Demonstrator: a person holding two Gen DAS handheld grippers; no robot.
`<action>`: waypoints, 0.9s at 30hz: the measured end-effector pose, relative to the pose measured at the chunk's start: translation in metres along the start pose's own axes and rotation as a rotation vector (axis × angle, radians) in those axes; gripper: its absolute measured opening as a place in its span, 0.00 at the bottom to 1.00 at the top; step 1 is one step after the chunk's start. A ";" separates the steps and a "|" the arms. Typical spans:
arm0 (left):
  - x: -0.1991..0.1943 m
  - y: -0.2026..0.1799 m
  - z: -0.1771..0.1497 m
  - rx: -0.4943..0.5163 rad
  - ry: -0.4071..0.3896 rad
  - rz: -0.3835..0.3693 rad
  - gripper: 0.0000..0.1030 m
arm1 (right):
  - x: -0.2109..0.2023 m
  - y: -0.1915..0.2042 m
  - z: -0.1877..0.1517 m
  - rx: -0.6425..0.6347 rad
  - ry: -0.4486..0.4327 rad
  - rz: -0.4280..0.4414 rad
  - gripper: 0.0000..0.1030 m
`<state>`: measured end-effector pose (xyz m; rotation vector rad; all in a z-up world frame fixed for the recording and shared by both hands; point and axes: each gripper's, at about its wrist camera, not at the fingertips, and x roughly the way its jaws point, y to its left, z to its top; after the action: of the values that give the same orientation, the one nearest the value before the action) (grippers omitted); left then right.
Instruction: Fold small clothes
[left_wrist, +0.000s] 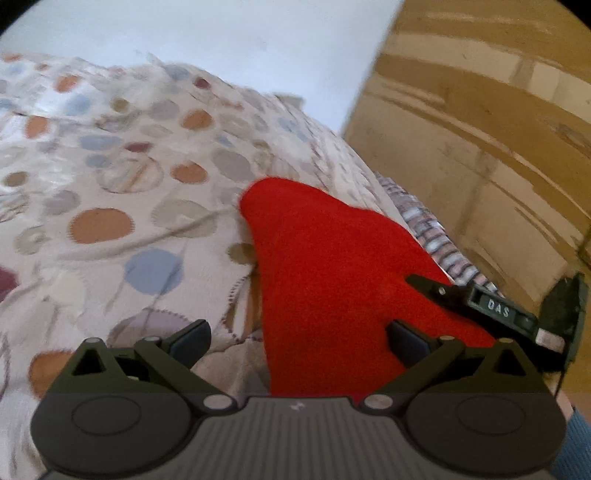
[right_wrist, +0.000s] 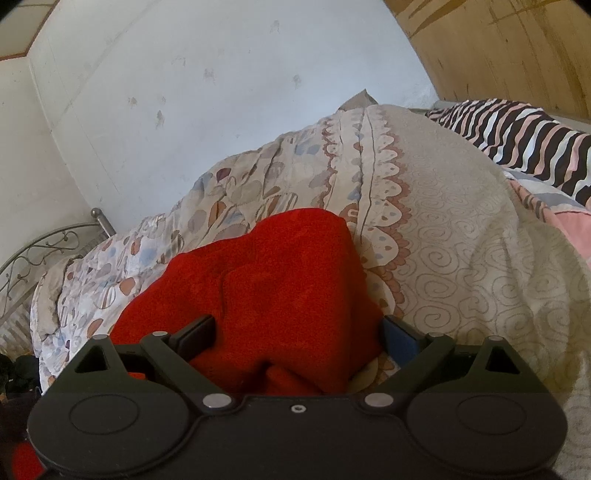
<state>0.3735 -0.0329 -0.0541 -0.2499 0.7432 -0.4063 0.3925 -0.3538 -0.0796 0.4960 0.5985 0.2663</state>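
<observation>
While the red garment (right_wrist: 273, 295) lies bunched on the patterned bedspread (left_wrist: 110, 192), both grippers — left gripper (left_wrist: 299, 338) and right gripper (right_wrist: 297, 338) — straddle it with fingers spread wide, empty, its long axis running forward between them.

Right gripper (right_wrist: 297, 334) low over the bed, jaws spread wide, a red cloth (right_wrist: 266, 288) bunched between and beneath them. Left finger (right_wrist: 197, 332) lies against the cloth's fuzzy surface; right finger (right_wrist: 400, 339) sits at its edge — contact there unclear. Cloth is rumpled, with a fold line running up its middle and one corner peaked away from the camera. It rests on a cream bedspread (right_wrist: 461, 240) with round patches, a scalloped border and spiral stitching. Striped pillow (right_wrist: 524, 136) far right, on the bed. Curled metal bedframe (right_wrist: 40, 254) at left. Scuffed white wall (right_wrist: 221, 92) behind — wooden panel (right_wrist: 498, 48) upper right.
</observation>
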 end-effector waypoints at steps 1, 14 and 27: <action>0.006 0.005 0.004 -0.010 0.036 -0.031 1.00 | 0.001 0.002 0.002 -0.002 0.009 0.000 0.90; 0.043 0.019 0.017 -0.101 0.182 -0.228 0.77 | -0.009 0.019 0.002 0.015 -0.010 0.050 0.45; -0.016 0.025 0.061 -0.043 0.064 -0.136 0.55 | -0.008 0.103 0.036 -0.145 -0.108 0.147 0.38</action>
<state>0.4124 0.0013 -0.0098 -0.3299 0.8009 -0.5295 0.3971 -0.2822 0.0032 0.4115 0.4348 0.4172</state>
